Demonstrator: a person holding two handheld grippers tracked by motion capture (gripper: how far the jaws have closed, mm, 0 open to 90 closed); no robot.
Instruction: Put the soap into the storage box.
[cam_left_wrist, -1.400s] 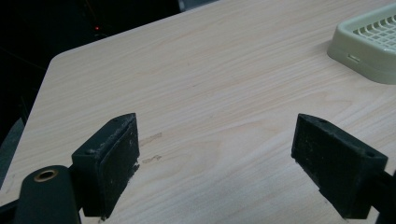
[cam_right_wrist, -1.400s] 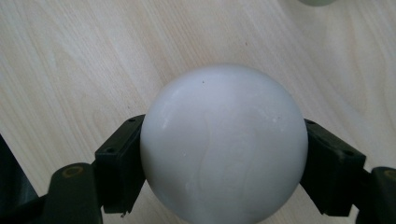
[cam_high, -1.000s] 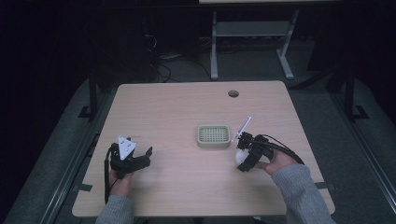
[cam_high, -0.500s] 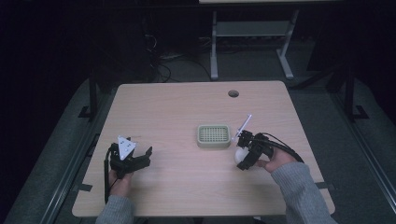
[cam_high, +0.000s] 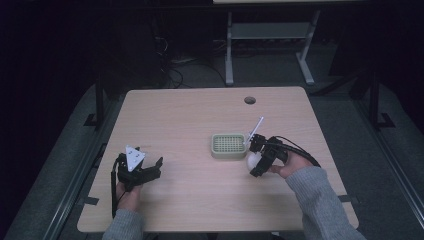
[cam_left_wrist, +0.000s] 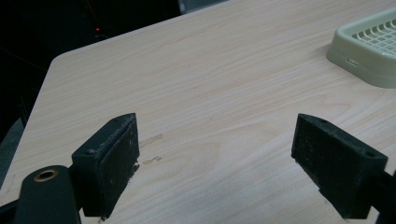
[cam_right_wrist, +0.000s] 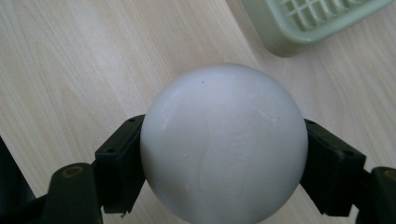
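Fingers, right: the right gripper (cam_right_wrist: 219, 154) pinches a white ball (cam_right_wrist: 223, 142), one black finger (cam_right_wrist: 119, 170) pressed to each side.
Ball: held just above the table (cam_high: 200, 120), just beside the near right corner of the green tray (cam_high: 228, 145).
Hidden: the ball's underside and the finger pads behind it; in the high view the ball (cam_high: 254, 160) is half covered by the right gripper (cam_high: 259, 159).
Cut off: the tray (cam_right_wrist: 308, 21) runs off the top edge of the right gripper view.
Changed: the right gripper and ball have shifted slightly since a second ago; left side unchanged.
Fingers, left: the left gripper (cam_left_wrist: 215, 154) is spread wide over bare table, holding nothing, near the table's left front.
White stick: rises above the right gripper (cam_high: 255, 131).
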